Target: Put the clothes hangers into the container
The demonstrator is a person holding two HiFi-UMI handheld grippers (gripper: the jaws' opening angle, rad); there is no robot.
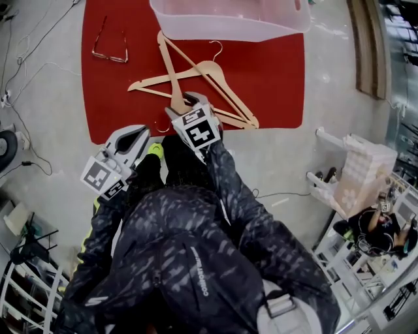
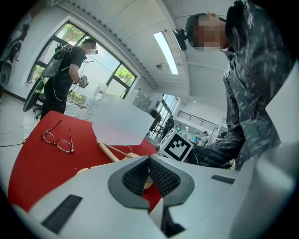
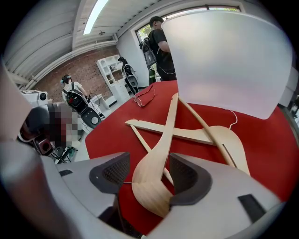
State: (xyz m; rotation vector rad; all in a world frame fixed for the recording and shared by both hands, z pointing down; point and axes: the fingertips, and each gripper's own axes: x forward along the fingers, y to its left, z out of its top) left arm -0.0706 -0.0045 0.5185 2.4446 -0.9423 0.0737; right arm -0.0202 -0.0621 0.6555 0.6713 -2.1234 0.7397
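Two wooden clothes hangers lay crossed on the red surface (image 1: 274, 72), just short of the translucent container (image 1: 228, 19) standing at its far edge; neither hanger was inside it; the near hanger (image 1: 164, 55) had its neck turned toward the person, while the far hanger (image 1: 208, 66) pointed its wire hook at the container's wall. The right tongs (image 1: 189, 99) sat low over the near hanger's neck; in the right gripper view the right tongs (image 3: 149, 179) stood wide, their dark pads (image 3: 114, 172) either side of the broad wooden neck (image 3: 159, 154), with a gap showing on the left-hand side and the wood close against the other pad; whether that pad truly touched could not be told. The far hanger (image 3: 229, 140) lay beyond, under the near one's long arm. The left tongs (image 1: 134, 136) hung back off the red surface, beside the person's knee; in the left gripper view the left tongs (image 2: 148, 175) were pressed together with nothing between them. A pair of eyeglasses (image 1: 110, 49) lay well apart from the hangers, toward the surface's left corner.
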